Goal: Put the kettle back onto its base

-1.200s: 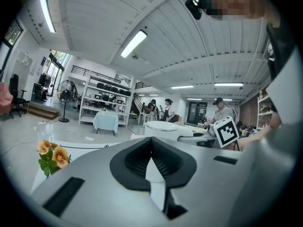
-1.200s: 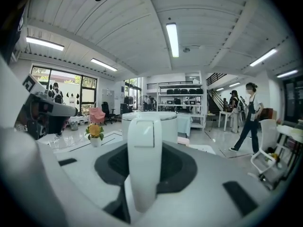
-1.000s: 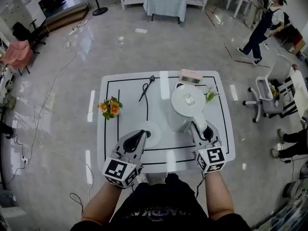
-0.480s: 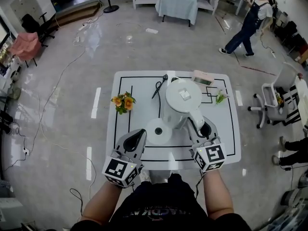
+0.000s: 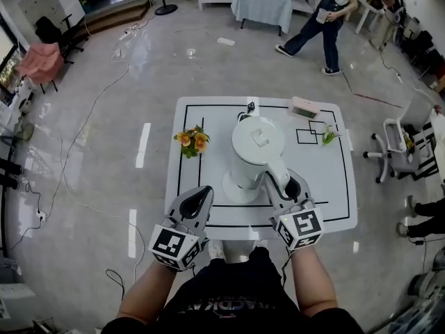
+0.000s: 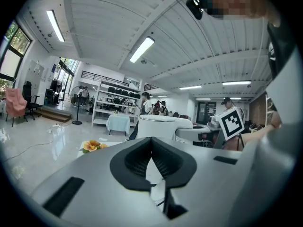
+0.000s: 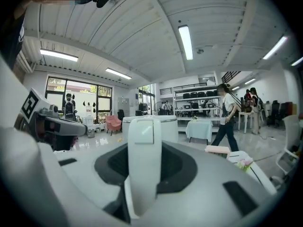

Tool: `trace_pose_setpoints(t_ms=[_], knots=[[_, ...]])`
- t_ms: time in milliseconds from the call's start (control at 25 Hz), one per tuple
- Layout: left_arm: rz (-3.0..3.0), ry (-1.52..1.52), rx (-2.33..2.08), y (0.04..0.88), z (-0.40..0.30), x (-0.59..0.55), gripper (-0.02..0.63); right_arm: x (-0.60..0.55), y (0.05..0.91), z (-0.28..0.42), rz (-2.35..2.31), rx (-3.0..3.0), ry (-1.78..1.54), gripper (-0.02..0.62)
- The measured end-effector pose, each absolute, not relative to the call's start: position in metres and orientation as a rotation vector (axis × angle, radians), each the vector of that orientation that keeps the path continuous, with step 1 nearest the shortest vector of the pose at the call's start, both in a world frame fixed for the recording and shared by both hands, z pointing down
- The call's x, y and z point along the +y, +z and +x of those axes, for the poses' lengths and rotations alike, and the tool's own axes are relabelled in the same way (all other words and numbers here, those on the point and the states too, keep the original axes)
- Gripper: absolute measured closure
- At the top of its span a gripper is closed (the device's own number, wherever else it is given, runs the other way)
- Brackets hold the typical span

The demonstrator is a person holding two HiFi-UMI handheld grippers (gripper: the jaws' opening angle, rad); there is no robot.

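In the head view the white kettle (image 5: pixel 256 148) stands over the round white base (image 5: pixel 231 188) in the middle of the table; part of the disc shows at its lower left. Whether it rests on the base I cannot tell. My right gripper (image 5: pixel 281 181) is shut on the kettle's handle (image 5: pixel 276 171). That handle (image 7: pixel 143 164) runs upright between the jaws in the right gripper view, with the kettle body (image 7: pixel 166 126) behind it. My left gripper (image 5: pixel 201 195) is shut and empty, just left of the base. The left gripper view shows its closed jaws (image 6: pixel 151 144) and the kettle (image 6: pixel 161 126) ahead.
The white table (image 5: pixel 327 186) has black lines on it. Orange flowers (image 5: pixel 193 141) lie at its left, a pink box (image 5: pixel 304 108) and a small sprig (image 5: pixel 328 136) at the back right. Black scissors (image 5: pixel 249 108) peek out behind the kettle. An office chair (image 5: pixel 396 160) stands to the right.
My right gripper has carried the kettle leftward from the table's right half to over the base. The left gripper has drawn back from the base to its left.
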State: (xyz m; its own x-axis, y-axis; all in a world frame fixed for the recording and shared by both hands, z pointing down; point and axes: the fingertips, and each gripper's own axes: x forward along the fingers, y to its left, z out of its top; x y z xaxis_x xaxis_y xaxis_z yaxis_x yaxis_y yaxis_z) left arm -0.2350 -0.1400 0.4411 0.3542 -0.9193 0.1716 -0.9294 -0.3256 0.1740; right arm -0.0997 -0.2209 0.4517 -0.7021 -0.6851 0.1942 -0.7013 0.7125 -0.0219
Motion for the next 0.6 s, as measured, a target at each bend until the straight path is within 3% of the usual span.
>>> trace_pose_setpoints(t_ms=[600], knots=[[2.406,0.074,-1.589,0.451,-0.25,-0.124,0.601,-0.194,0.461,-0.12,1.16,-2.741,0.147,0.476]])
